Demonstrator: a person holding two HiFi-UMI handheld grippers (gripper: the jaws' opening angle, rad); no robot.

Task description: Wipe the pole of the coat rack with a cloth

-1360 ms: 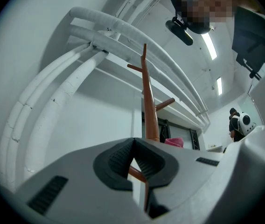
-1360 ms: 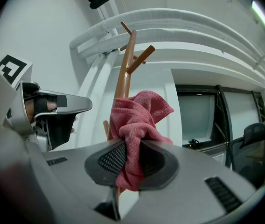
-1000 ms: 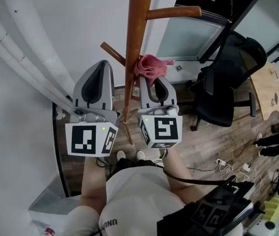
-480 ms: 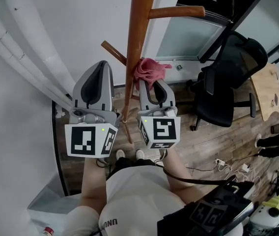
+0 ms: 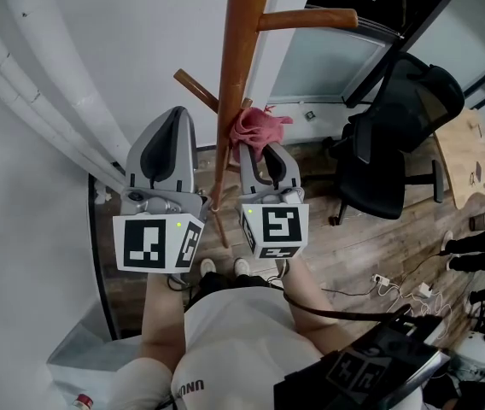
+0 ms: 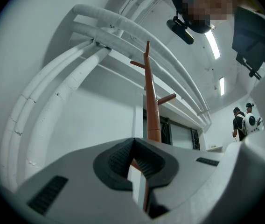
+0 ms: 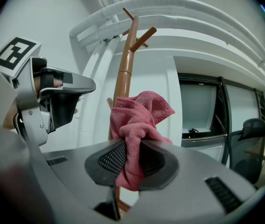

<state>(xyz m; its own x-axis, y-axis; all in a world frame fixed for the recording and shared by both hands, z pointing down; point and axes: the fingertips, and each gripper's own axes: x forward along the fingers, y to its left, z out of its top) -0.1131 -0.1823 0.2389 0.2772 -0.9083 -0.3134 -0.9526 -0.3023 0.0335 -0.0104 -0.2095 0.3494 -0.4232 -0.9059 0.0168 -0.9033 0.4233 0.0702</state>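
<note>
Your right tool clenches the pink cloth, just at 3 o'clock of the pole. The pole runs 12 to 6. Your left tool, closed and empty, stands off at 9.

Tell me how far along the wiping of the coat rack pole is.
Done: the right gripper has the pink cloth clamped in its jaws. In hand: the cloth sits against the wooden pole, apparently mid-wipe. Left: nothing shows which stretches are already clean, so I cannot tell. The left gripper, shut and empty, hangs beside the pole.
</note>
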